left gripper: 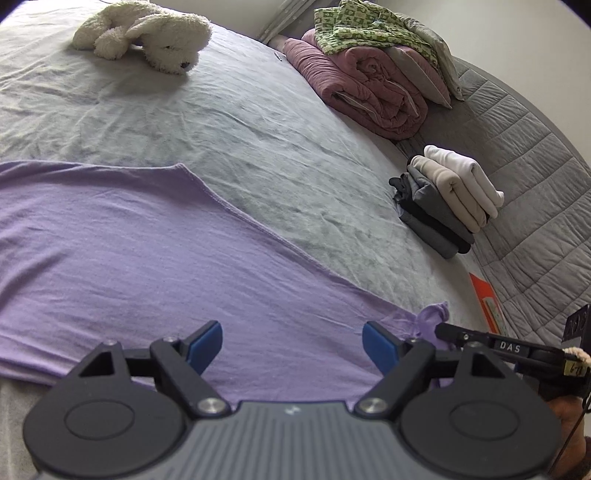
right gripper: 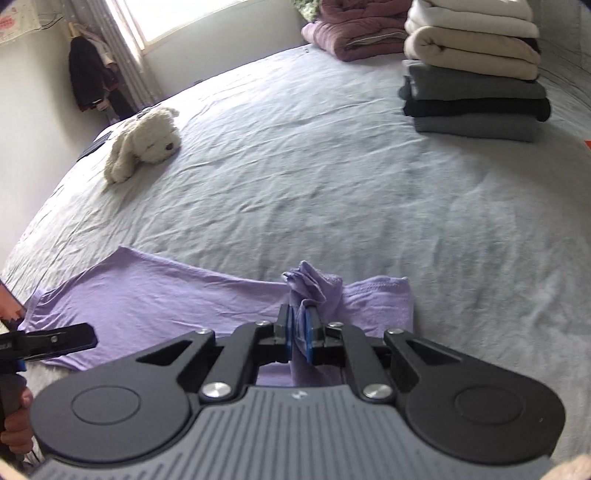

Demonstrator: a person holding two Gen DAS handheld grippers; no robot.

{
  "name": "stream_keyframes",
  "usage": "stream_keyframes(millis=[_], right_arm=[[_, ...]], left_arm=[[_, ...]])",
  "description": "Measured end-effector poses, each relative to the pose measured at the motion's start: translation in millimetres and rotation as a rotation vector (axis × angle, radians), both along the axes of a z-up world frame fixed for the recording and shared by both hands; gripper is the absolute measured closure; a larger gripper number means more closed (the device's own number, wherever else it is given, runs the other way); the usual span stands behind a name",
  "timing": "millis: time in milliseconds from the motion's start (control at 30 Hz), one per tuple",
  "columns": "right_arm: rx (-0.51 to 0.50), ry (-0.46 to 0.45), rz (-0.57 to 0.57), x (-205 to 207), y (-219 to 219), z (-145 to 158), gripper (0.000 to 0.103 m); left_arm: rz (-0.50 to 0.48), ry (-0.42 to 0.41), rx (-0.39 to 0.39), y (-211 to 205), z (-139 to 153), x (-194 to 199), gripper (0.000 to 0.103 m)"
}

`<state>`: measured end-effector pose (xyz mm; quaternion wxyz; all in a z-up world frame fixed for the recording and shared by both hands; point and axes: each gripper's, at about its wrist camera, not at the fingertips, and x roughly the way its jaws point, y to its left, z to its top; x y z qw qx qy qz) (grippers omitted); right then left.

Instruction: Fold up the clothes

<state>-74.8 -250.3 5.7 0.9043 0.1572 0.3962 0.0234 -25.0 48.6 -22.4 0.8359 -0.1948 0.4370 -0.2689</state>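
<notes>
A lilac garment [left gripper: 147,258] lies spread flat on the grey bed sheet [left gripper: 277,147]. My left gripper [left gripper: 291,345] hovers open just above its near part, blue pads wide apart with nothing between them. In the right wrist view the same lilac garment [right gripper: 166,299] lies ahead, and my right gripper [right gripper: 300,334] is shut on a bunched fold of it, the cloth sticking up past the pads. That right gripper [left gripper: 439,330] also shows at the lower right of the left wrist view, pinching the garment's corner. The left gripper's finger [right gripper: 55,339] enters at the left edge.
A stack of folded clothes [left gripper: 447,199] sits at the right of the bed [right gripper: 476,70]. A white plush dog [left gripper: 147,33] lies at the far side. A rolled mauve quilt [left gripper: 365,88] with a green patterned cloth [left gripper: 369,26] is at the back. An orange item [left gripper: 484,295] lies by the quilted bed edge.
</notes>
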Motion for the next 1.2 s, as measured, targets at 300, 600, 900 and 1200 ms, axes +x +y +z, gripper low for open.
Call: stream_keyframes(millis=[300,600,900,1200], right_arm=[[0.020,0.020,0.171,9.7,60.7,-3.7,0.094],[0.021,0.034,0.247,9.4,90.0,-8.5,0.094],[0.057,0.055,0.243,5.2,85.2,-18.9,0.094],[0.066,0.062,0.257,5.6,87.1,-25.1,0.091]], left_arm=[[-0.002,0.060,-0.085,1.0,-5.9,6.5,0.027],[0.001,0.124,-0.158,1.5,-14.1,14.3,0.035],[-0.054,0.230,-0.255,-16.0,-27.0,24.8,0.040],[-0.139,0.264,-0.219,-49.8,-36.3,21.6,0.050]])
